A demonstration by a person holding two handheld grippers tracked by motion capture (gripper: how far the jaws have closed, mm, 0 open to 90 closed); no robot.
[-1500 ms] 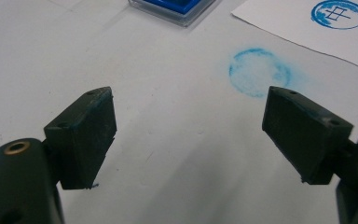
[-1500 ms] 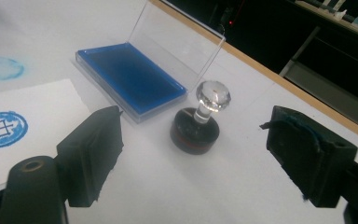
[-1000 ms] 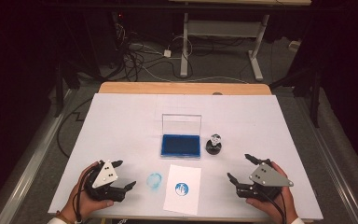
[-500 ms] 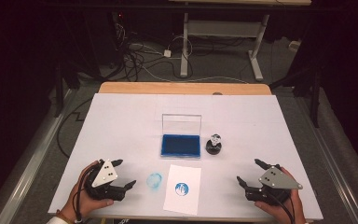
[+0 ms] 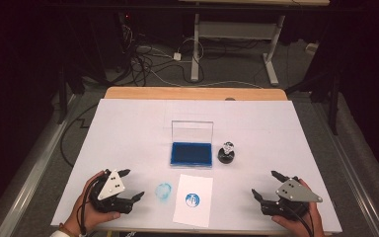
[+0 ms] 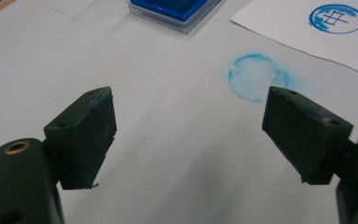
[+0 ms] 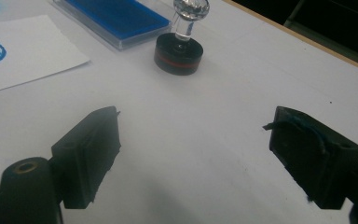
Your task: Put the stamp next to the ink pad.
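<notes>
Stamp (image 5: 226,153) sits upright on table (image 5: 128,128), just right of ink pad (image 5: 191,153), touching neither gripper.

High view: right gripper (image 5: 265,188) has pulled back toward near edge vs 1 s ago, jaws spread, empty. Left gripper (image 5: 131,185) hasn't moved, jaws also spread, empty. Paper (image 5: 193,199) carries 1 blue print, so stamping looks done imo, hands retreating.

Left gripper view: blue smudge (image 6: 256,77) on table btw jaws, ring-shaped, plus pad corner and print detail, a cross in a circle.

Right gripper view: stamp's clear knob, black base w/ red band; blue residue on 1 jaw pad, too small to spot from above.
</notes>
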